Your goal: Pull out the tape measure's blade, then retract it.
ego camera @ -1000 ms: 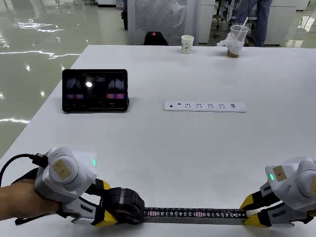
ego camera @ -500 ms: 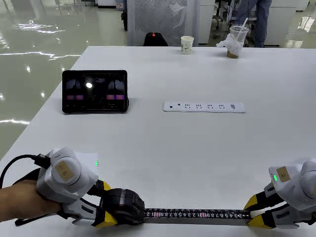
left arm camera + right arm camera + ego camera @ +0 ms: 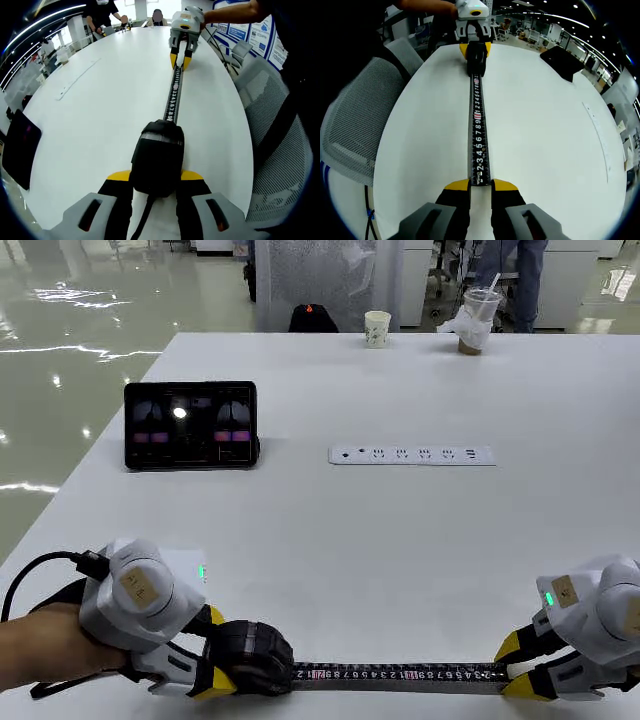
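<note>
Left tongs (image 3: 224,651) tight around tape measure case (image 3: 256,658), right tongs (image 3: 511,668) seemingly tight on blade (image 3: 400,674) tip.

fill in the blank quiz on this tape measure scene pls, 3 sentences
1. The left gripper is shut on the black ____ of the tape measure.
2. The right gripper pinches the tip of the pulled-out ____, stretched over the table.
3. In the head view, the power strip lies to the right of the ____.

Missing words: case; blade; tablet
</note>
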